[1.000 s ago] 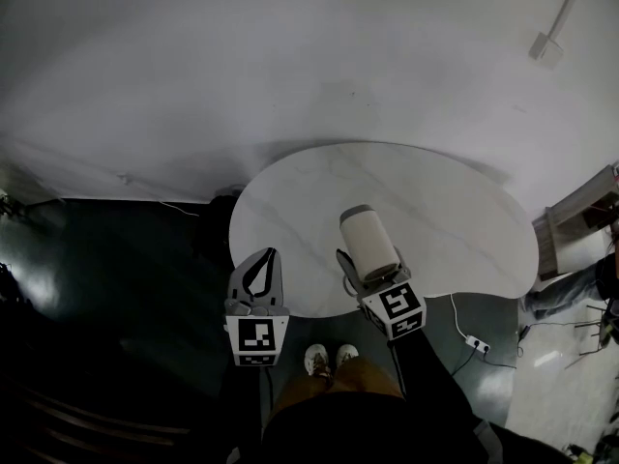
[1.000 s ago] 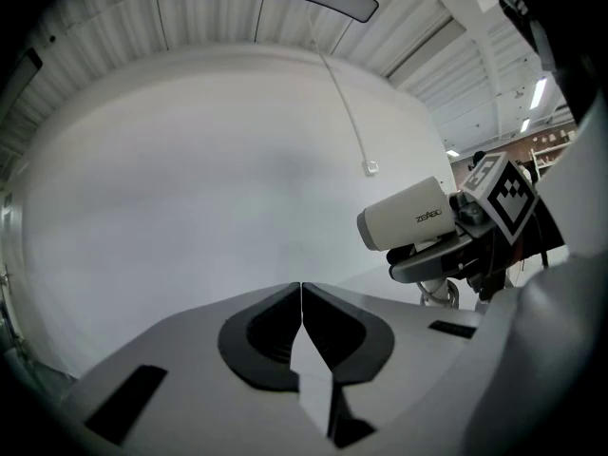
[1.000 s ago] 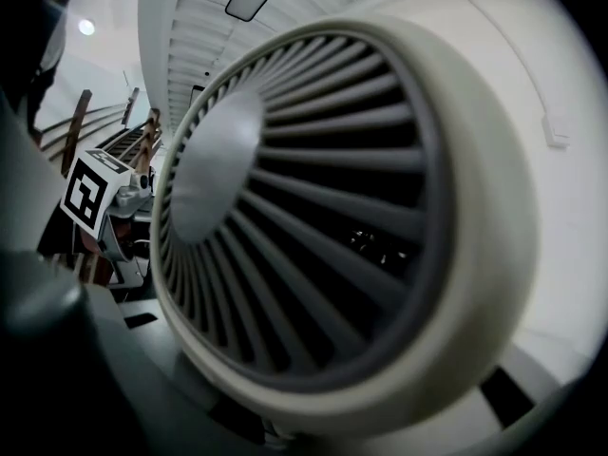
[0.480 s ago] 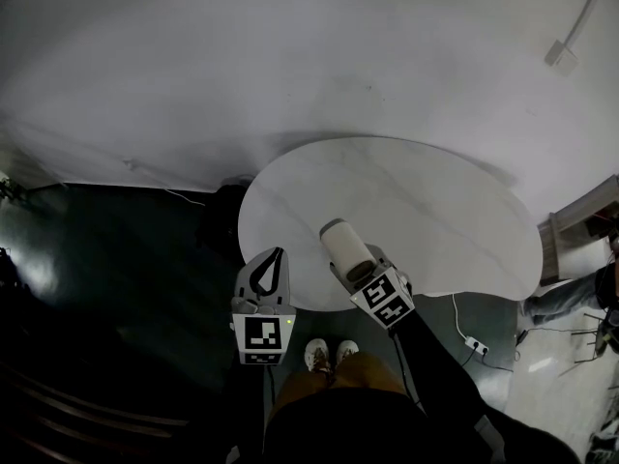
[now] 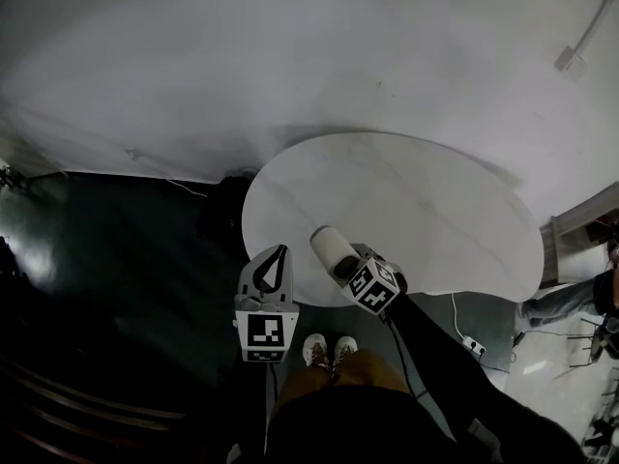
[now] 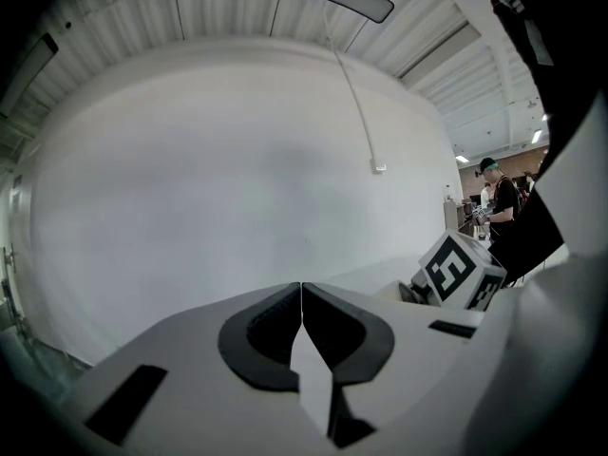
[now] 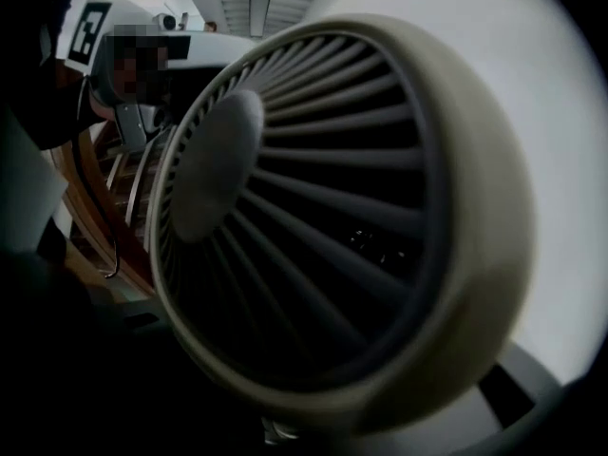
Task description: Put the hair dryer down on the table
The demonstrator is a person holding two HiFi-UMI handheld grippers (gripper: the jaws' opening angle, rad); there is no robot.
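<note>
While your right gripper (image 5: 350, 267) clamps the hair dryer (image 5: 329, 247), its barrel points far-left over the table (image 5: 435, 211) edge. Your left gripper (image 5: 272, 262) sits closed, empty.

We cannot see how the jaws of the right gripper (image 5: 350, 265) stand, as the hair dryer (image 7: 323, 217) fills that gripper's view, and the head view's edge cuts off a person (image 5: 569, 295) at three o'clock.
</note>
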